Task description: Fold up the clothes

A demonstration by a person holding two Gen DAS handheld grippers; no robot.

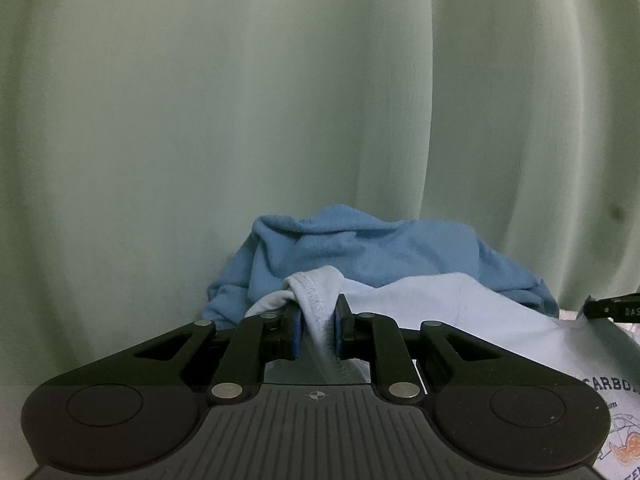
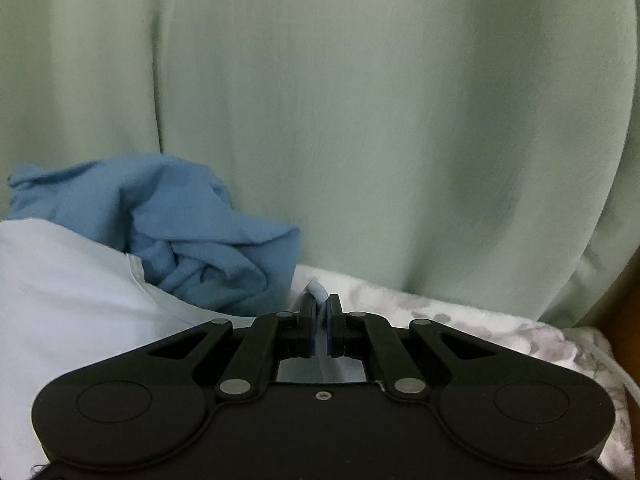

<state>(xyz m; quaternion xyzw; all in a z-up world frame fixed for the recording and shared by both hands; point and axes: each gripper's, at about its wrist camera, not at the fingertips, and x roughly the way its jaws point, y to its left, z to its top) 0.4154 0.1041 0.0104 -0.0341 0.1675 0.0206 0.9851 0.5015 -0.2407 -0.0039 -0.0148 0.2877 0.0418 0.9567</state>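
A pale blue T-shirt (image 1: 460, 312) lies spread near the camera, a stitched edge pinched in the left gripper (image 1: 319, 312) and a corner clamped in the right gripper (image 2: 321, 308). A crumpled blue garment (image 1: 360, 248) sits beyond it, against a green curtain (image 1: 240, 100).

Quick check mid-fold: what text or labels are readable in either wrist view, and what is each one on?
"CARBO", cut off by the picture's edge: printed on the pale T-shirt, above an orange line drawing, left wrist view.
"BAS", cut off: white letters on a black part at the right edge, left wrist view.
More print below the drawing: cut off, unreadable.
Right wrist view: no text.
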